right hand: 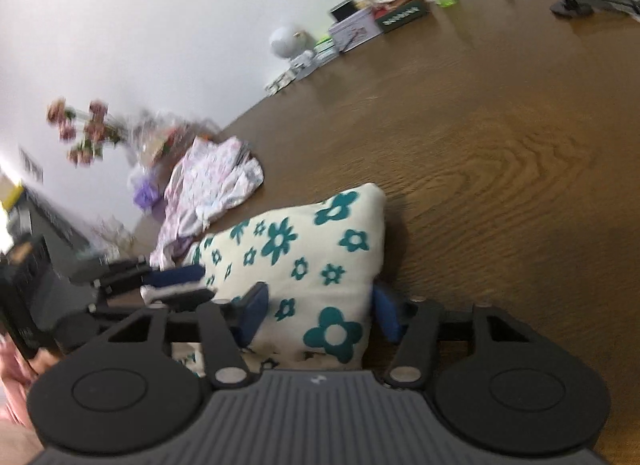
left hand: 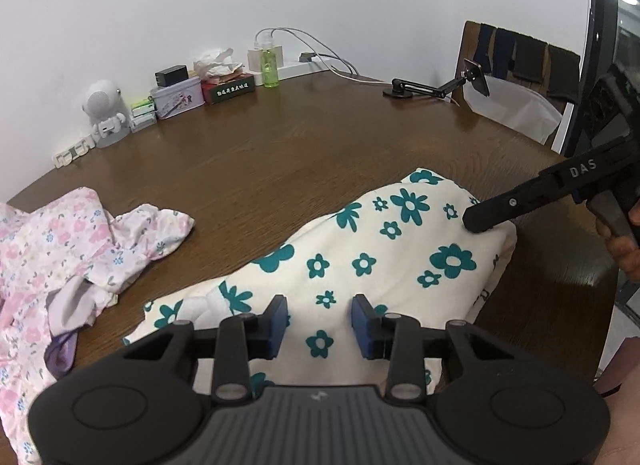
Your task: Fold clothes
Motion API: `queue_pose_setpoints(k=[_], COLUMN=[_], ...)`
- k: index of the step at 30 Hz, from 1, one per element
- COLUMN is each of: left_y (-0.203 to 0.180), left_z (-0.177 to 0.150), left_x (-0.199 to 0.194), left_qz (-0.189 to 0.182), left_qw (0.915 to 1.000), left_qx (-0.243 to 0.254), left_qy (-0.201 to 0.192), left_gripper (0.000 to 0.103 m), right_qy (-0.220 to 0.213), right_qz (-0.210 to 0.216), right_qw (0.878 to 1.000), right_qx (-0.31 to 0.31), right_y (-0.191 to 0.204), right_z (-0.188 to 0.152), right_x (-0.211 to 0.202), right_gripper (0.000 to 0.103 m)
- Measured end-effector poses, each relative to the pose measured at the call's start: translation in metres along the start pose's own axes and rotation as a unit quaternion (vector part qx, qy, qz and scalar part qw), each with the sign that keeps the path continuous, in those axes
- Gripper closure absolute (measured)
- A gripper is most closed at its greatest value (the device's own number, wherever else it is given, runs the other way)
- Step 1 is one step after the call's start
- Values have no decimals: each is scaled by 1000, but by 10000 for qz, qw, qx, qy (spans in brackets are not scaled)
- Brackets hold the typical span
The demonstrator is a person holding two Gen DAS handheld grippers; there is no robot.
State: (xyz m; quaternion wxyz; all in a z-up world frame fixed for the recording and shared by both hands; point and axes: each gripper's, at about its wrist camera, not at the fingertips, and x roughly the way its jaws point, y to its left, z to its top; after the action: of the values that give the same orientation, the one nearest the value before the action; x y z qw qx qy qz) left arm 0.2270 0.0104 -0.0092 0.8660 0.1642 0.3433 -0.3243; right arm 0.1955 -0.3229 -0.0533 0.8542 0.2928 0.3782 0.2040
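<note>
Both tongs, left (left hand: 320, 319) and right (right hand: 316, 315), gape wide, holding nothing; the teal-flower cloth (left hand: 372, 257) near the worktop's (left hand: 320, 137) right edge could flop open.

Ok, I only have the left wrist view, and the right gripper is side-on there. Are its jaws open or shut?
Observer: Open. In the right wrist view, the right gripper spreads across the near right edge of the teal-flowered garment, with its right pad off the cloth and over the table.
Operator: Anything beyond the pink clothes that I can't see?
Observer: Yes, a blurred bunch of pink flowers shows past the pink garment, near the wall.
</note>
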Motion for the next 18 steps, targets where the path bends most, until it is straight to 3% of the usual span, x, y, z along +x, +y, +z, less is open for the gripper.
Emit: queue_pose_setpoints(k=[5,7,10,15,18], left_y=[-1,-2,-5,-13,-22], left_z=[0,0,1,10,18], left_x=[0,0,1,1,-4], left_qz=[-3,4,33,-153,-280], left_qw=[10000,10000,10000,9998,9994], left_qx=[-8,-19,-39,-133,-34], left_qy=[-9,-14,-1,-58,-203], left_gripper=[69,69,70,67,57], right_qy=[-26,-39,-51,12,77], right_qz=[123,128,96,-406,-966], right_qw=[9987,9979,9984,9983,9876], right_qx=[497,634,547,-415,-1233], right_y=[-13,-16,-11,23,51], right_z=[1,2,6,31,53], right_x=[2,2,1,-15,-29], right_gripper=[71,81,87,89,89])
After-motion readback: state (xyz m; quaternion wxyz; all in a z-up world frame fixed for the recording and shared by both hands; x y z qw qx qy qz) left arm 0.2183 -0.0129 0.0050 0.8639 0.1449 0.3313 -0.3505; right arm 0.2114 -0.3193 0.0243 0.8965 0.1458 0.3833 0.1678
